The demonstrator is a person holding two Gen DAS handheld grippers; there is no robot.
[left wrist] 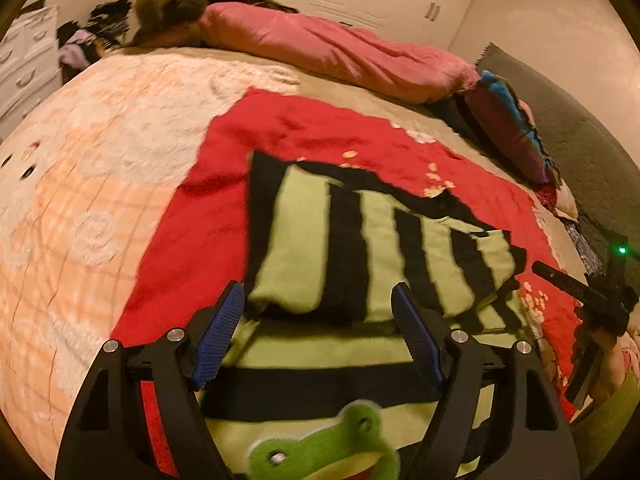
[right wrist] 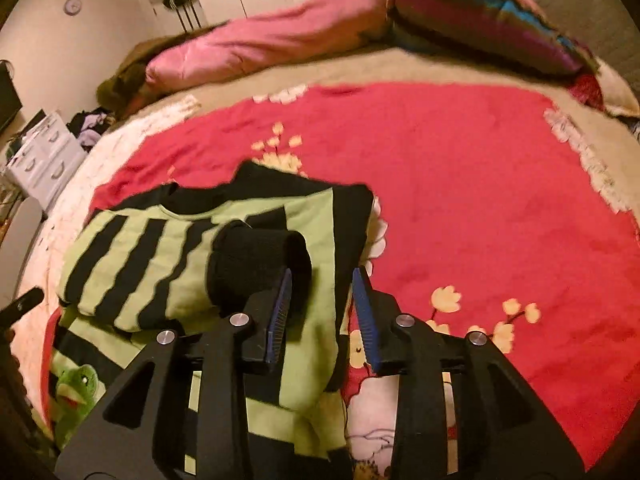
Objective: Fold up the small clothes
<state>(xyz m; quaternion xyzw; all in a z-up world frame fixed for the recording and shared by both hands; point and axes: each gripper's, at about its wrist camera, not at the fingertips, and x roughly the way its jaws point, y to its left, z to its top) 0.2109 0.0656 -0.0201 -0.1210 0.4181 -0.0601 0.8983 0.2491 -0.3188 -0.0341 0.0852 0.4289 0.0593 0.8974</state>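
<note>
A small green-and-black striped sweater (left wrist: 360, 248) with a green frog patch (left wrist: 324, 448) lies on a red blanket (left wrist: 192, 240) on the bed, its sleeves folded over the body. My left gripper (left wrist: 320, 304) is open just above the sweater's near fold, holding nothing. In the right wrist view the same sweater (right wrist: 168, 264) lies left of centre, its black cuff (right wrist: 256, 268) on top. My right gripper (right wrist: 326, 280) is open over the sweater's right edge, with the left finger (right wrist: 280, 312) beside the cuff.
The red blanket (right wrist: 460, 200) with yellow flowers spreads to the right. A pink duvet (left wrist: 328, 48) and a striped cushion (left wrist: 504, 128) lie at the far side of the bed. A white drawer unit (left wrist: 24, 64) stands far left. The right gripper's body (left wrist: 592, 300) shows at the right edge.
</note>
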